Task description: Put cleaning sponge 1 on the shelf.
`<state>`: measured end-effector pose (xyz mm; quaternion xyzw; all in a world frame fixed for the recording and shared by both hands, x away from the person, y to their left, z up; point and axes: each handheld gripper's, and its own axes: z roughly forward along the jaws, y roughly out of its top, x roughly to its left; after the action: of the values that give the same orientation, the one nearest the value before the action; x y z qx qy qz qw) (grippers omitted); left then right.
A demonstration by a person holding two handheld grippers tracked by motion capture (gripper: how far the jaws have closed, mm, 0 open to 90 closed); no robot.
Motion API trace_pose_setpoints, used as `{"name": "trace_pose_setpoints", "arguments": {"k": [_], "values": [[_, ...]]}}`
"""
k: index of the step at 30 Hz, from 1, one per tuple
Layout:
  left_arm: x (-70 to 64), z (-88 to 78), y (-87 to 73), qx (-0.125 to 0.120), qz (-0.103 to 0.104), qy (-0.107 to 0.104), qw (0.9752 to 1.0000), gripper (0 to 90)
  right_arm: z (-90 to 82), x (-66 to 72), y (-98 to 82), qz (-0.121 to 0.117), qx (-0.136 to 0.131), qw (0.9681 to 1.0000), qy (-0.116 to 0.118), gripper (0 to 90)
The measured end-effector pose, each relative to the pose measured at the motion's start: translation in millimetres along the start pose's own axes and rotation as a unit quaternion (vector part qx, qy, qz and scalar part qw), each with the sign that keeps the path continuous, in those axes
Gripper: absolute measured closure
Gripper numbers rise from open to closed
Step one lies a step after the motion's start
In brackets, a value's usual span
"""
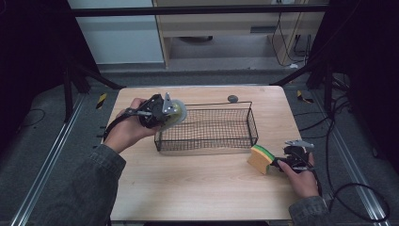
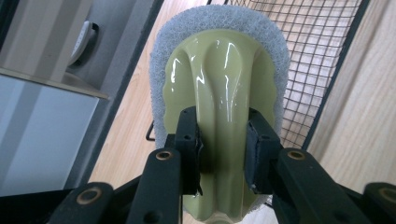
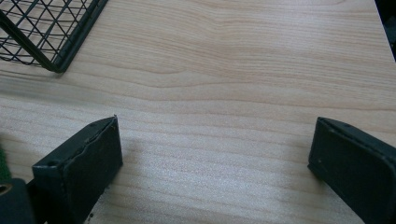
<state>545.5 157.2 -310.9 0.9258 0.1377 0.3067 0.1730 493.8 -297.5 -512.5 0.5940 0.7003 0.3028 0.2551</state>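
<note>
The left gripper (image 2: 219, 154) has its jaws clamped on the ridged handle of a pale green scrubber (image 2: 224, 93), whose white scouring pad rims the handle; in the high view that scrubber (image 1: 176, 112) is held just over the left end of the wire basket (image 1: 207, 141), at its near-left corner rim; the right gripper (image 3: 215, 154) stands with its jaws spread wide, nothing between them but bare wood of the table (image 3: 233, 70); in the high view this gripper (image 1: 292, 157) rests to the right of the basket's near-right corner, just beside a yellow-and-green sponge (image 1: 261, 157); a small dark knob (image 1: 232, 98) sits behind the basket's far rim.
</note>
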Motion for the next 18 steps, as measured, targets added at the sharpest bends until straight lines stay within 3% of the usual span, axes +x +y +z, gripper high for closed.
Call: {"name": "trace_pose_setpoints", "arguments": {"k": [18], "values": [[-7.2,19.8,17.6,-0.004,0.028,0.003,0.9996,70.1,0.1,0.1,0.1,0.001,0.0,1.0,0.0,2.8]]}}
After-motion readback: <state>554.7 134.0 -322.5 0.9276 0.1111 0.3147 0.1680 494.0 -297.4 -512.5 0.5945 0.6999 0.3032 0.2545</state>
